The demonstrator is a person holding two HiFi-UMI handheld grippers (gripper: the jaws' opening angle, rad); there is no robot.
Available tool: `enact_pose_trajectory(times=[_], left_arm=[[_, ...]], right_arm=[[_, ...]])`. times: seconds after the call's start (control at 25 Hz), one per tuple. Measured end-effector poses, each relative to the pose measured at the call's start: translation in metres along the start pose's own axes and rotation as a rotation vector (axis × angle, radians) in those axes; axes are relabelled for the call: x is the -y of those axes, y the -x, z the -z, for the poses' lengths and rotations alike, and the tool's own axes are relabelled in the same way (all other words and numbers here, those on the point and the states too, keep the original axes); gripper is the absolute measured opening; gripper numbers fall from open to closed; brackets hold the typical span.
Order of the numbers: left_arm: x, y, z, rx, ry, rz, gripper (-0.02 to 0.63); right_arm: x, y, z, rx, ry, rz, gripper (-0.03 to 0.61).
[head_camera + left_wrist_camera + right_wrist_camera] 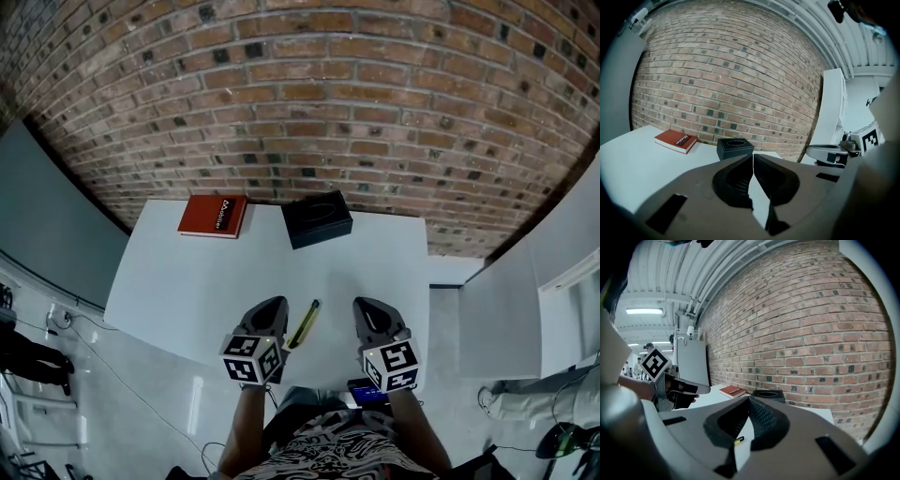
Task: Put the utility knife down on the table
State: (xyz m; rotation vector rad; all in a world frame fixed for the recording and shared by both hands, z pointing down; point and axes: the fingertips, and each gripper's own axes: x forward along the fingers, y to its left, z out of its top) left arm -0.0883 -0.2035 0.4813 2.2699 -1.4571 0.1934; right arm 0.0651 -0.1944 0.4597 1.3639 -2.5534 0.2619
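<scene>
The utility knife (303, 324), yellow and black, lies flat on the white table (187, 281) between my two grippers, held by neither. My left gripper (273, 306) is just left of it, shut, with nothing between its fingertips. My right gripper (367, 306) is a little to the knife's right, also shut and empty. In the left gripper view the left gripper (753, 157) has its tips touching above bare table. In the right gripper view the right gripper (749, 399) is shut, and a yellow bit of the knife (738, 440) shows through the gap below the tips.
A red book (214, 216) and a black box (317, 218) with an oval top opening sit at the table's far edge against the brick wall (319, 103). A white cabinet (497, 309) stands to the right. The table's near edge is under the grippers.
</scene>
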Motion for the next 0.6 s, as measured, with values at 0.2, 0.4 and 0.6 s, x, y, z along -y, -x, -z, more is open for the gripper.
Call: enact_pose_trajectory(times=[0.2, 0.4, 0.6], left_arm=[[-0.0001, 0.0007, 0.0008, -0.003, 0.000, 0.001, 0.018], [-0.0001, -0.0004, 0.0006, -0.004, 0.000, 0.009, 0.018], [-0.0027, -0.0045, -0.0001, 0.005, -0.002, 0.023, 0.018]], right_arm=[[0.0002, 0.0017, 0.0009, -0.004, -0.001, 0.005, 0.000], [0.0005, 0.0008, -0.0004, -0.001, -0.004, 0.006, 0.000], [0.0032, -0.0033, 0.0009, 0.006, 0.000, 0.012, 0.000]])
